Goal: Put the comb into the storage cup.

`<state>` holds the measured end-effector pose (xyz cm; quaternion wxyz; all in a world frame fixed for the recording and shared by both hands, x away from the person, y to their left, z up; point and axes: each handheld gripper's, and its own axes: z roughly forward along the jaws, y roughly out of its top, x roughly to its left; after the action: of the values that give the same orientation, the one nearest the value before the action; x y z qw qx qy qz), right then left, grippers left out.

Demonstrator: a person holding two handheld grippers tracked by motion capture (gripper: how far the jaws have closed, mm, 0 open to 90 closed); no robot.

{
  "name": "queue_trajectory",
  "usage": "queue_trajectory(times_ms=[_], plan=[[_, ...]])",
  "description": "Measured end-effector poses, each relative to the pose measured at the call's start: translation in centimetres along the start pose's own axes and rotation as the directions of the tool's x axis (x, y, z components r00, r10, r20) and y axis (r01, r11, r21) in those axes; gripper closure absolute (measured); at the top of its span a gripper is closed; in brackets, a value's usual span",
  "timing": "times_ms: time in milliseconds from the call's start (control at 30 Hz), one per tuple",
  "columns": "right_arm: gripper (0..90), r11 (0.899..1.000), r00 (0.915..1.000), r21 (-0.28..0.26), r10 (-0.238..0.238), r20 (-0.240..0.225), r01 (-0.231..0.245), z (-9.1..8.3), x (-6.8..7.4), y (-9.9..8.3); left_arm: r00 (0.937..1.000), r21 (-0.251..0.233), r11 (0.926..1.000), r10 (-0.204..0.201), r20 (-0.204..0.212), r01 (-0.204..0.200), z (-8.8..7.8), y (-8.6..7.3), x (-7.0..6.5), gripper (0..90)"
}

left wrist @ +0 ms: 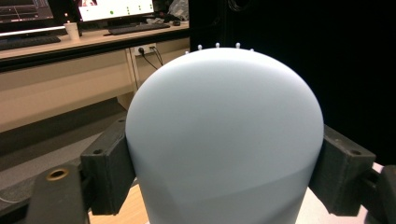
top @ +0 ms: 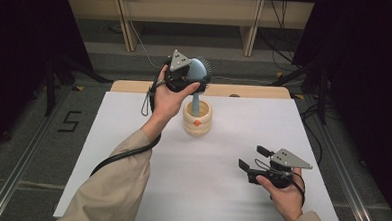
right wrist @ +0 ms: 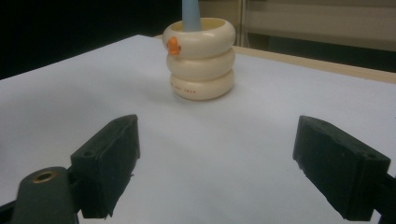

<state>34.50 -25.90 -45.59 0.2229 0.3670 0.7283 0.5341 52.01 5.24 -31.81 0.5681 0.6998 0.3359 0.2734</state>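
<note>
Clamped by the left gripper on the rounded head of a pale blue plastic hairbrush, both black jaws pressed against the sides of the smooth back, as seen close up in the left gripper view, with small white bristle tips just peeking over the top edge. Held upright above the table's far middle, toward twelve o'clock, handle pointing straight down into a cream holder shaped like three stacked rings with a small orange mark on its front. From the right gripper view, handle seen entering the mouth of that holder; impossible to tell whether the tip rests on the bottom or hangs free inside. Judged, then, as either the last stage of setting the brush into the holder or the first stage of lifting it out; grip secured and alignment done in both readings, with only the vertical travel and, for a placement, the letting go left. Right gripper parked low near five o'clock on the white table top, jaws spread wide with nothing between them, well apart from the holder and idle.
</note>
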Motion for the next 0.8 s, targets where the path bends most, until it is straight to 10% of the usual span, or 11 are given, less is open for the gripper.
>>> queue_trajectory(times_ms=[800], plan=[[15.5,1.0,1.0,0.002,0.003,-0.001,-0.003,0.0,0.0,0.0,1.0,0.036,0.9994,0.002,0.001,-0.002,1.0,-1.2,-0.1,19.4]])
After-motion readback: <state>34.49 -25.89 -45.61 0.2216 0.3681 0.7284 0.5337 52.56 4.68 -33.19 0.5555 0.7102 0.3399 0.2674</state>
